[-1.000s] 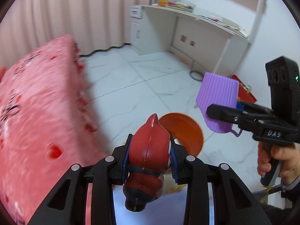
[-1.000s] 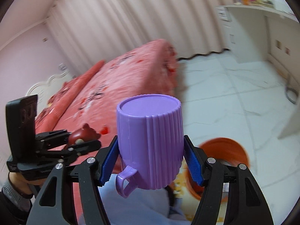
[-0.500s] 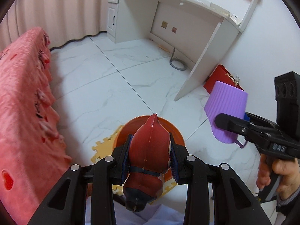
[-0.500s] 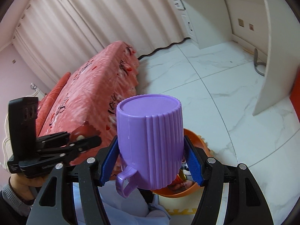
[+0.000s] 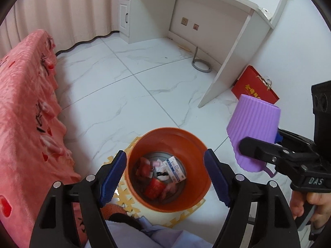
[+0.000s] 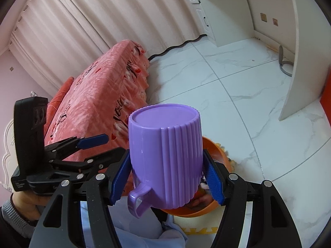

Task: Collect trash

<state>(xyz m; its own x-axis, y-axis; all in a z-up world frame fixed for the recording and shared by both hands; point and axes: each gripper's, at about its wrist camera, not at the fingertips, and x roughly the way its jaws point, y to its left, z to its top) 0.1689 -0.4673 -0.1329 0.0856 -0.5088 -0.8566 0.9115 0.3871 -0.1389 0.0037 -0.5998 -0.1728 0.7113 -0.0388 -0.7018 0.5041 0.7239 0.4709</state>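
Below the left gripper (image 5: 165,173) stood an orange bin (image 5: 192,142) on yellow foam mat (image 5: 132,200) pieces, with bare marble floor (image 5: 124,86) stretching ahead to a white desk (image 5: 231,57); a pink bedspread (image 5: 24,113) hemmed in its left side. Its jaws were opening, nothing between the blue pads, the bin's mouth framed in the gap. Inside lay a red toy (image 5: 154,189), a small white carton (image 5: 174,168) and scraps. To the right of it, the right gripper (image 6: 167,179) clamped a ribbed purple cup (image 6: 165,155), bottom end forward, handle at lower left, poised above the bin's near rim.
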